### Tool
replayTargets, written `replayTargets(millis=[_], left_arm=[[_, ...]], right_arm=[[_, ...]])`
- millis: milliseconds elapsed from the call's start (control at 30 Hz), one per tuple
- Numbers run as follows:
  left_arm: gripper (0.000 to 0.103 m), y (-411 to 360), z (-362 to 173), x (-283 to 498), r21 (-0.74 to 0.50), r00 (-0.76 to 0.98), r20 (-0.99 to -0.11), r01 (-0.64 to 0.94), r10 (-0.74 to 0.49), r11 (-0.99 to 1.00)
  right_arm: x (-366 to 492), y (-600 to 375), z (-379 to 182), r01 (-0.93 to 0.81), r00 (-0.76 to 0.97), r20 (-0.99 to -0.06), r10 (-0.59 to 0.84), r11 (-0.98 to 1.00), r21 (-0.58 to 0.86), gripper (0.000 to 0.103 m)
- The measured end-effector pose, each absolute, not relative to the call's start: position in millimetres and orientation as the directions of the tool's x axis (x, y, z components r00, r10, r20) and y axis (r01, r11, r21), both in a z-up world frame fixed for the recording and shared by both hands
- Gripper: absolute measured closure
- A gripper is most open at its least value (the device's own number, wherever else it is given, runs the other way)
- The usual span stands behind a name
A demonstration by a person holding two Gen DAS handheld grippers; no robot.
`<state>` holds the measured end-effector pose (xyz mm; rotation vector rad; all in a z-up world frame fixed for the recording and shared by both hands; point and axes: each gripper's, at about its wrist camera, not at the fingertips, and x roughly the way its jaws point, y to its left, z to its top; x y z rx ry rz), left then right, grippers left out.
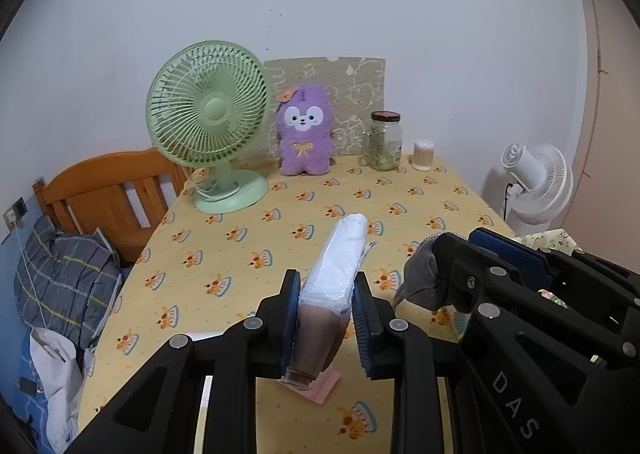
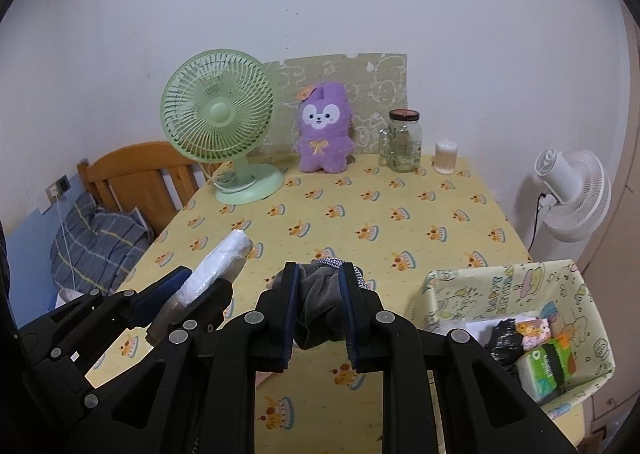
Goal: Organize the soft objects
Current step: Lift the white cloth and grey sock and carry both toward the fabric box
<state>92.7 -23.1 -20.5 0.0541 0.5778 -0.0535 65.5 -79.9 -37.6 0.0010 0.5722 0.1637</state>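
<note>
Left gripper [image 1: 326, 306]: jaws clamped on white wrapped roll [image 1: 340, 258], raised over table's near edge.
Right gripper [image 2: 319, 304]: jaws clamped on grey cloth [image 2: 320, 302].

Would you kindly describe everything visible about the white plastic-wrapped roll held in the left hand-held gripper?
The white roll is a long, soft-looking bundle of white material in clear, crinkly plastic wrap, with a brownish section at its near end. The left hand-held gripper is shut on it, both blue pads pressing its sides near that brown end. It is lifted off the yellow tablecloth, tilted with its rounded far end pointing up and away. Nothing else touches it; the right hand-held gripper is alongside.
</note>
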Motion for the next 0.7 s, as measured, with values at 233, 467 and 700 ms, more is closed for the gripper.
replayTargets(millis=[233, 467, 700], left_arm=[[0.078, -43, -17, 96, 0.036, 0.839, -0.540, 0.098, -0.063, 0.995], [0.078, -65, -15, 100, 0.033, 0.839, -0.534, 0.142, -0.102, 0.989], [0.078, -87, -14, 104, 0.032, 0.837, -0.531, 0.180, -0.136, 0.983]], right_arm=[[65, -101, -33, -0.125, 0.839, -0.530, 0.128, 0.991, 0.042, 0.080], [64, -124, -29, -0.084, 0.849, -0.521, 0.091, 0.996, 0.038, 0.080], [62, -148, -27, -0.050, 0.857, -0.512, 0.059, 0.998, 0.032, 0.080]])
